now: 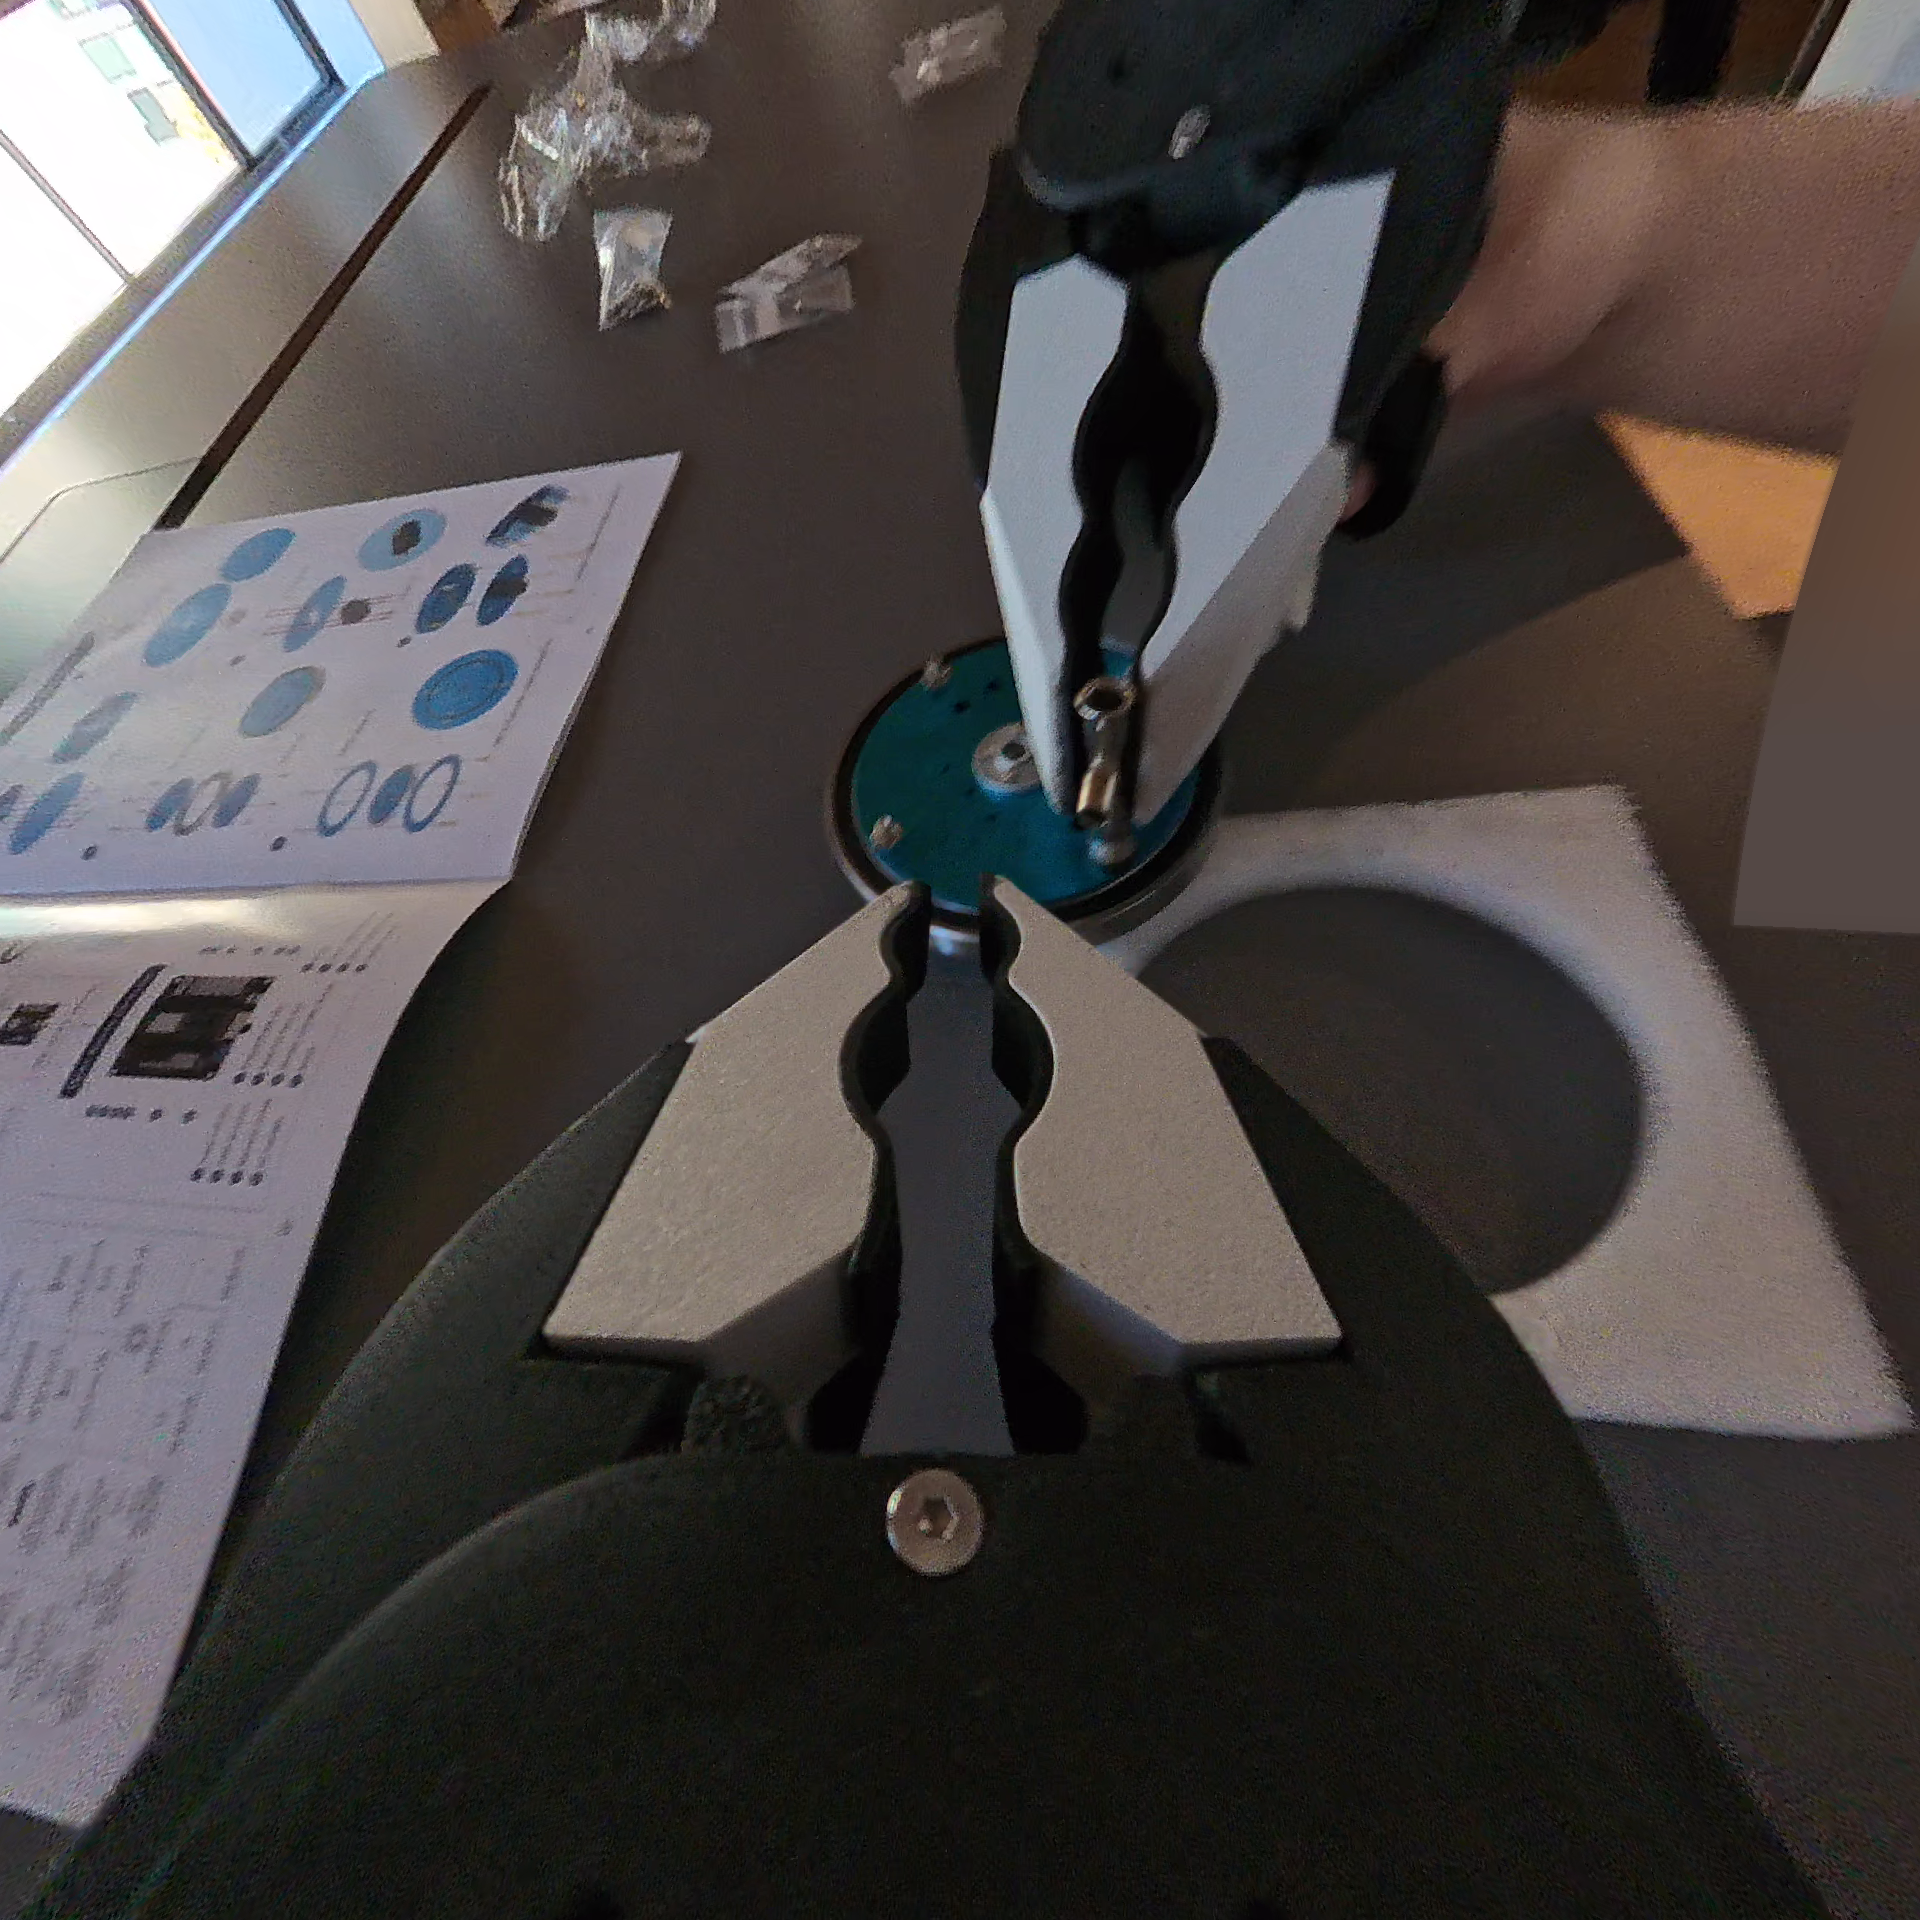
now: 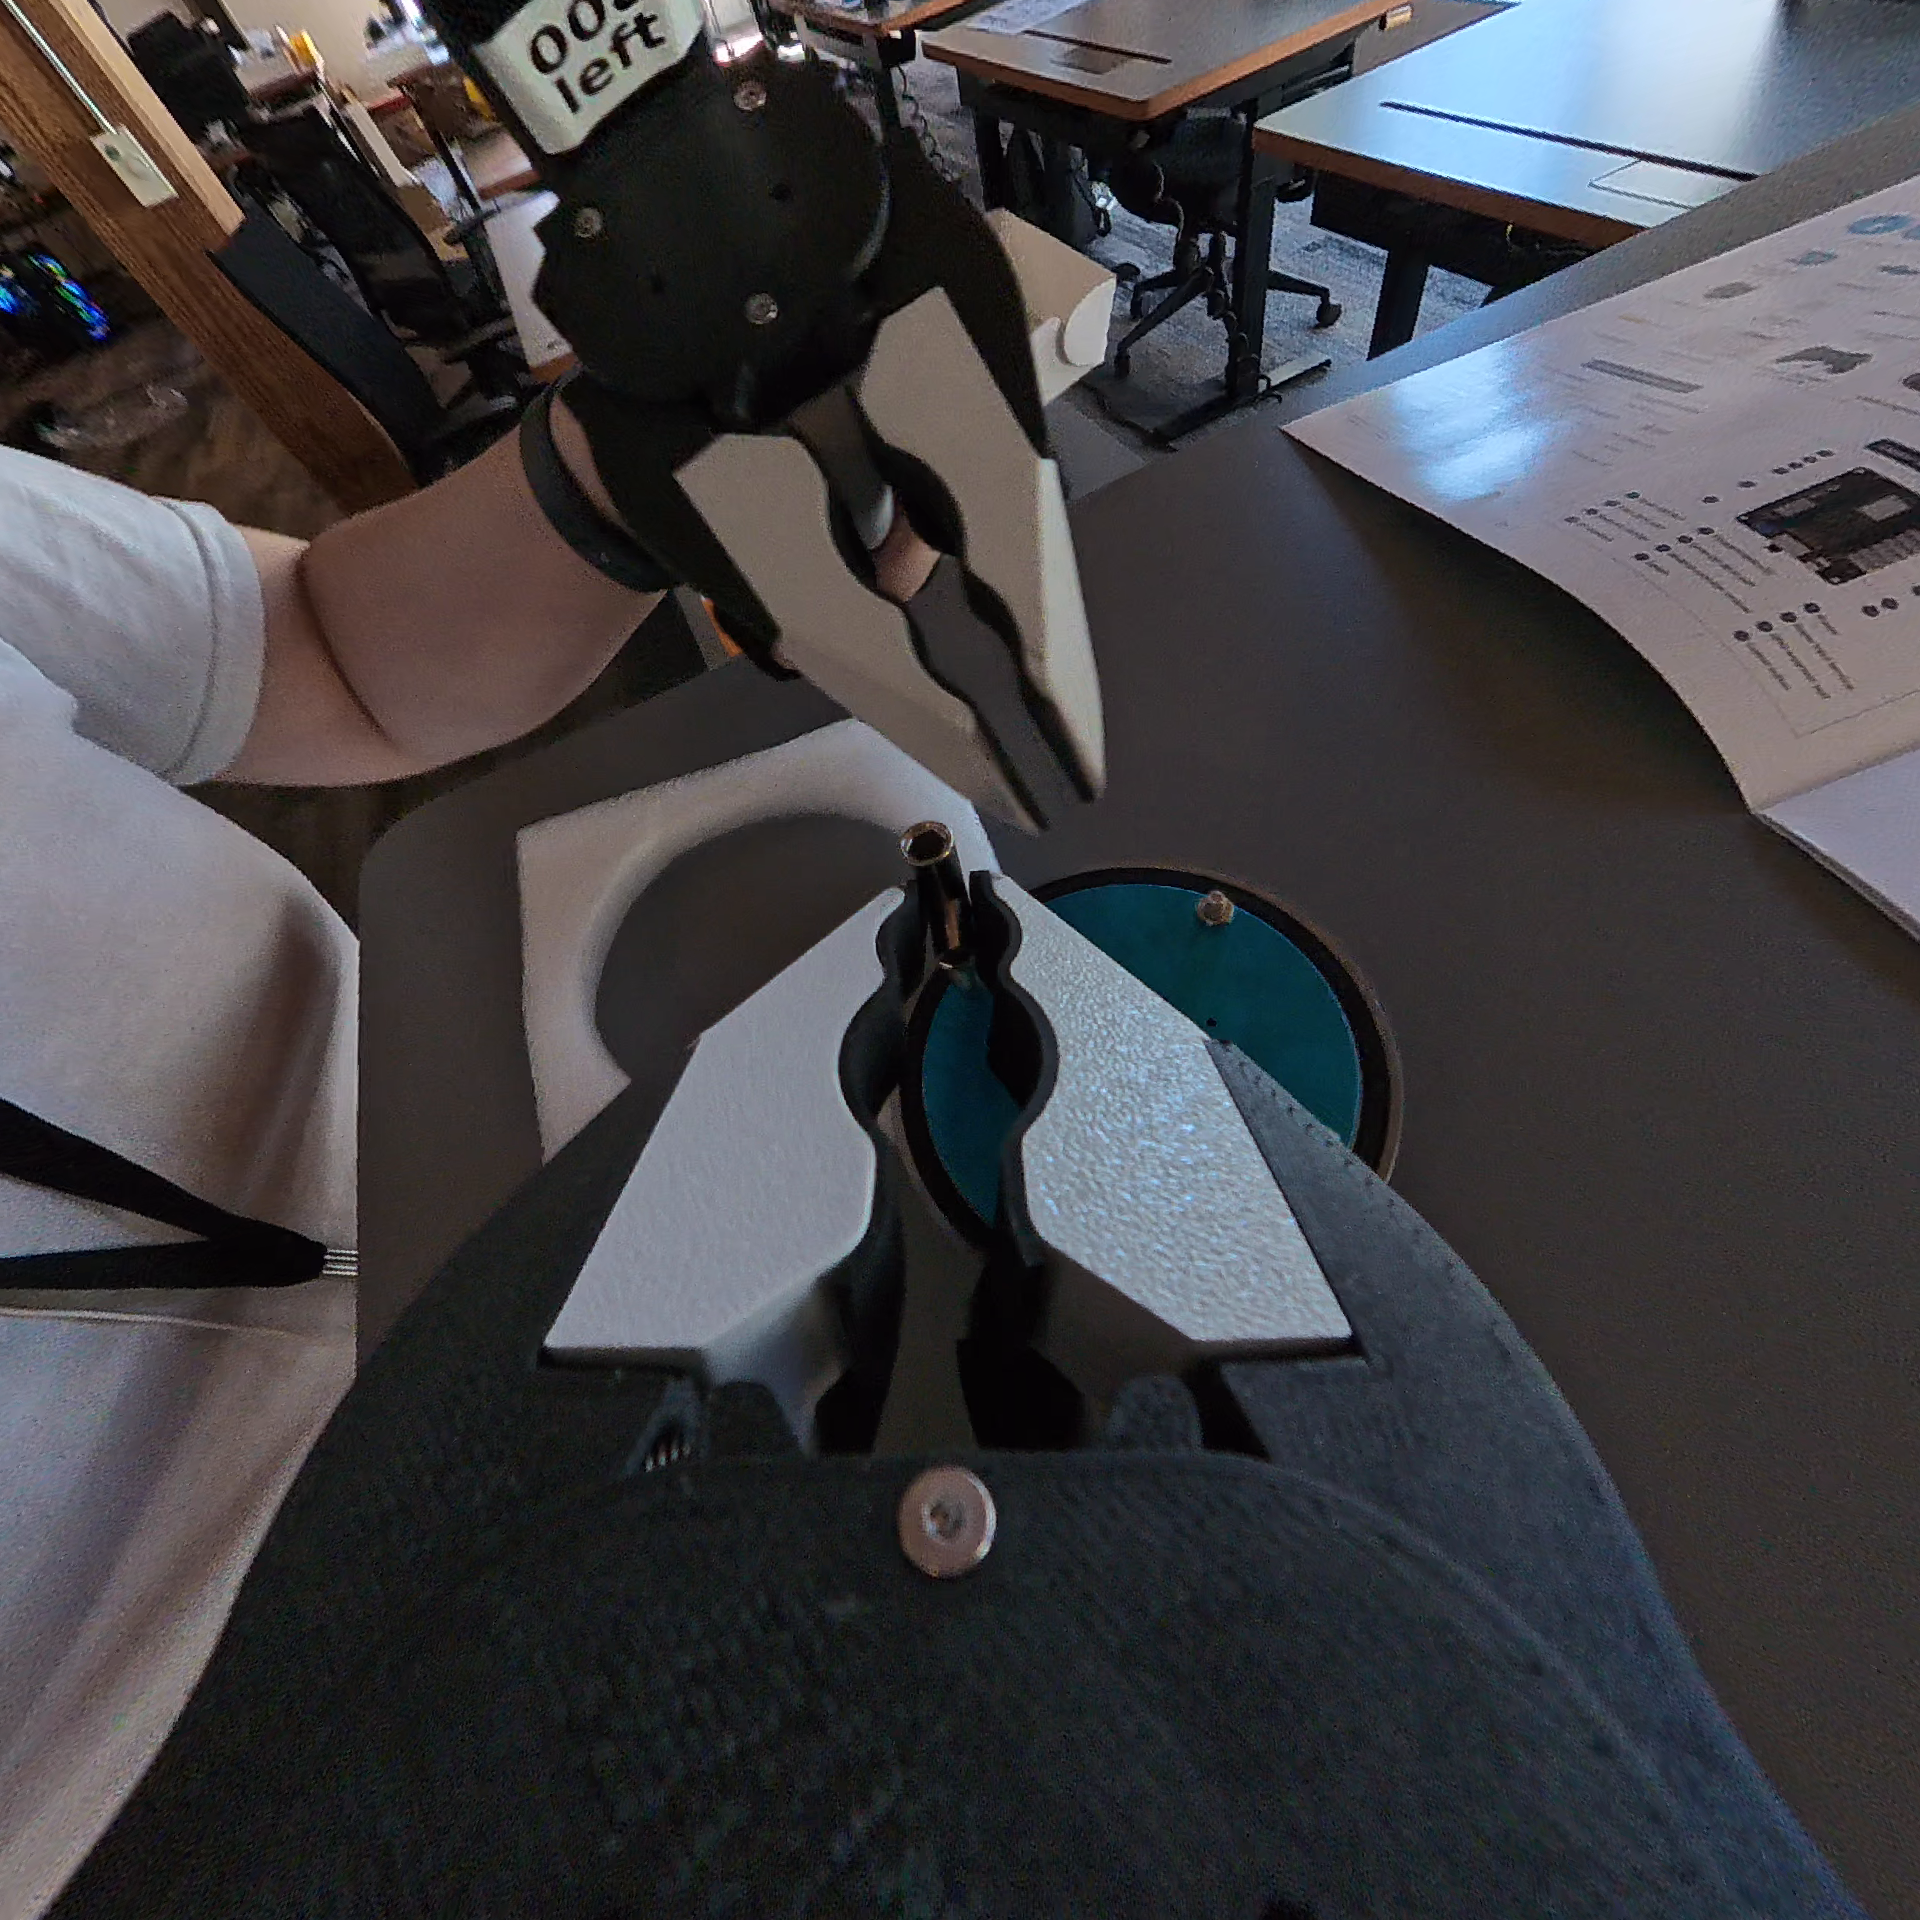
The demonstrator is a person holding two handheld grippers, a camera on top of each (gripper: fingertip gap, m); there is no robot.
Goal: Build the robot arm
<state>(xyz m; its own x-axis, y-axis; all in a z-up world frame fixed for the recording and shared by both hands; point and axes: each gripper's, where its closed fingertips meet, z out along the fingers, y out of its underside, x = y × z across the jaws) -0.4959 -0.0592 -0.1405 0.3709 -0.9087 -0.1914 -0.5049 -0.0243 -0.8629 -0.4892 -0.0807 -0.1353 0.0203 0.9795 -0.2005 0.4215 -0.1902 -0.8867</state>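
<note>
A teal round plate (image 1: 935, 800) in a dark ring lies on the dark table (image 1: 779, 520). Two short metal standoffs (image 1: 886, 828) stand on it. My right gripper (image 1: 1096, 816) comes down from above, shut on another metal standoff (image 1: 1103, 764) whose lower end is at the plate's near right edge. In the right wrist view the right gripper (image 2: 945, 914) pinches that standoff (image 2: 932, 883) at its tips, over the teal plate (image 2: 1247, 1018). My left gripper (image 1: 951, 899) is shut and empty at the plate's near rim. It also shows in the right wrist view (image 2: 1044, 795), just above the held standoff.
A white foam square (image 1: 1558, 904) with a round cut-out lies right of the plate. Two printed sheets (image 1: 312, 665) lie to the left. Small clear plastic bags (image 1: 787, 291) of parts are scattered farther back. A person's forearm (image 2: 416, 644) reaches in; desks and chairs stand beyond the table. The grippers are tip to tip, or close to it.
</note>
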